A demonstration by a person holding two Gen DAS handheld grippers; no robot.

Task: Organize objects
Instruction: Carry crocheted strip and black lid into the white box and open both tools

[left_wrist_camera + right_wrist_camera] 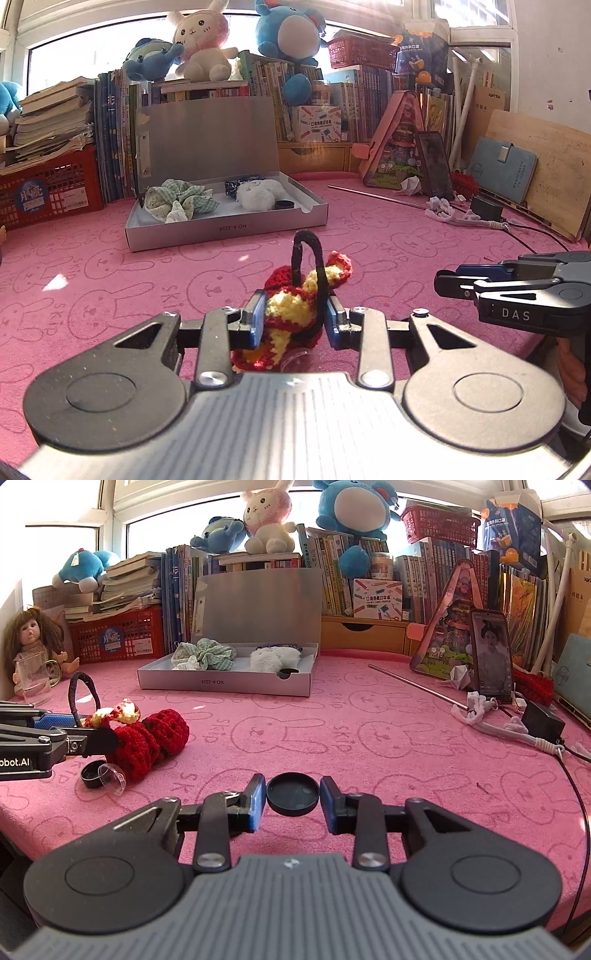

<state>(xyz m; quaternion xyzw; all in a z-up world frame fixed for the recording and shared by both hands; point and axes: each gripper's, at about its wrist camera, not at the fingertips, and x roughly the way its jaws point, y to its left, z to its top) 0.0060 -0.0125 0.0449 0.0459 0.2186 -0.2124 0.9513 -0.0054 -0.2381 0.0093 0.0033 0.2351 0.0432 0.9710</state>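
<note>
My left gripper (294,319) is shut on a red and yellow crocheted hair tie (295,314) with a black elastic loop (308,258), just above the pink cloth. In the right wrist view it enters from the left (92,734) with the hair tie (147,742). My right gripper (293,796) is shut on a black round lid (293,794); it shows at the right of the left wrist view (454,284). An open grey box (225,230) (225,685) behind holds a green scrunchie (177,199) (207,653), a white fluffy item (256,194) (273,657) and a black ring (283,204).
A black ring (93,773) and a clear dome (112,775) lie under the left gripper. A doll (31,642) sits far left. Books, plush toys and red baskets (118,635) line the back. A phone (493,651), metal rod (417,685), charger (543,722) and cable lie right.
</note>
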